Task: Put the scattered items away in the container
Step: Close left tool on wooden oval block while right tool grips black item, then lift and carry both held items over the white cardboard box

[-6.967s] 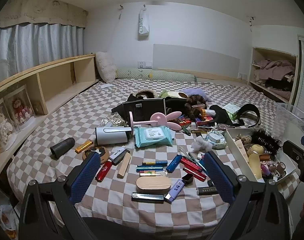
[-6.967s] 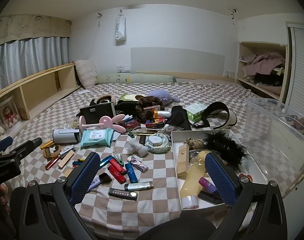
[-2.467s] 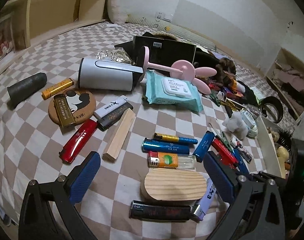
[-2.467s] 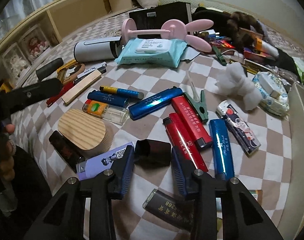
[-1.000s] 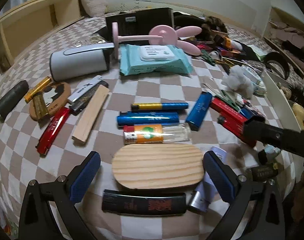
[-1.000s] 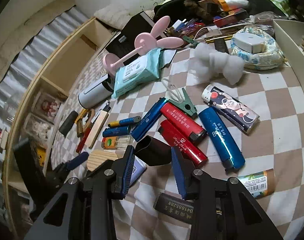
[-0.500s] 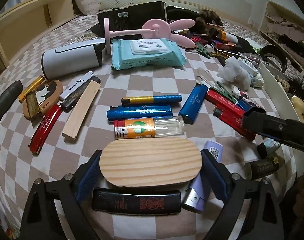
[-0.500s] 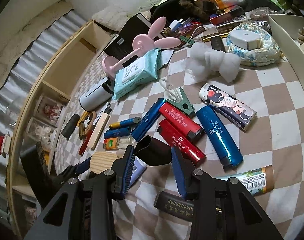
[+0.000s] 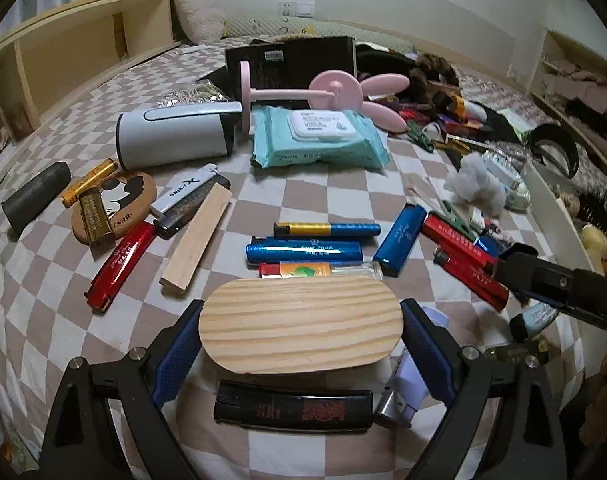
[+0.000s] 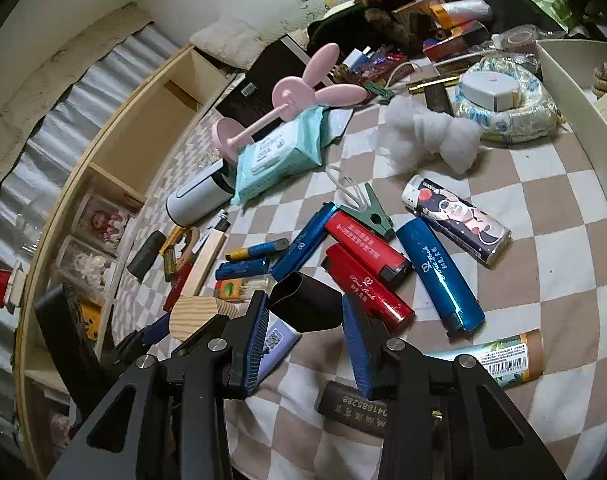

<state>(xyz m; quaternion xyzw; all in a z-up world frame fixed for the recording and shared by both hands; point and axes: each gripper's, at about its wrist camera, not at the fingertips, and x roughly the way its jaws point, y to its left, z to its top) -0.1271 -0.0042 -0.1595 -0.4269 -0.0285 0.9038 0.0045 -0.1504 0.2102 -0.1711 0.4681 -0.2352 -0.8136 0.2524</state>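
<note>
On the left wrist view, I'm closing my left gripper (image 9: 301, 334) on the oval wooden block (image 9: 300, 323), blue pads touching its 2 rounded ends. The block's long axis is running left to right across the view, grain lines following it, flat face up over the checkered bedspread (image 9: 315, 192). Just beyond it the clear lighter with an orange label (image 9: 319, 270) is lying parallel, and nearer me a black lighter with red print (image 9: 293, 406) is lying parallel too. I'm reading "X-MING" upside down on the white lighter (image 9: 183, 190) and "BEST" on the round cork coaster (image 9: 119, 204). The white tray (image 9: 551, 216) is sitting at the right edge.

On the right wrist view, my right gripper (image 10: 306, 320) is pinching a small black cap (image 10: 305, 300), jaws narrowed to its width, its open mouth pointing up and away to the left. It's hanging above the bedspread beside the red lighters (image 10: 367, 280). I'm making out "04188528" on the dark lighter (image 10: 353, 404) under the right finger, and a barcode on the green tube (image 10: 499, 354). The tray wall is rising at the far right.
</note>
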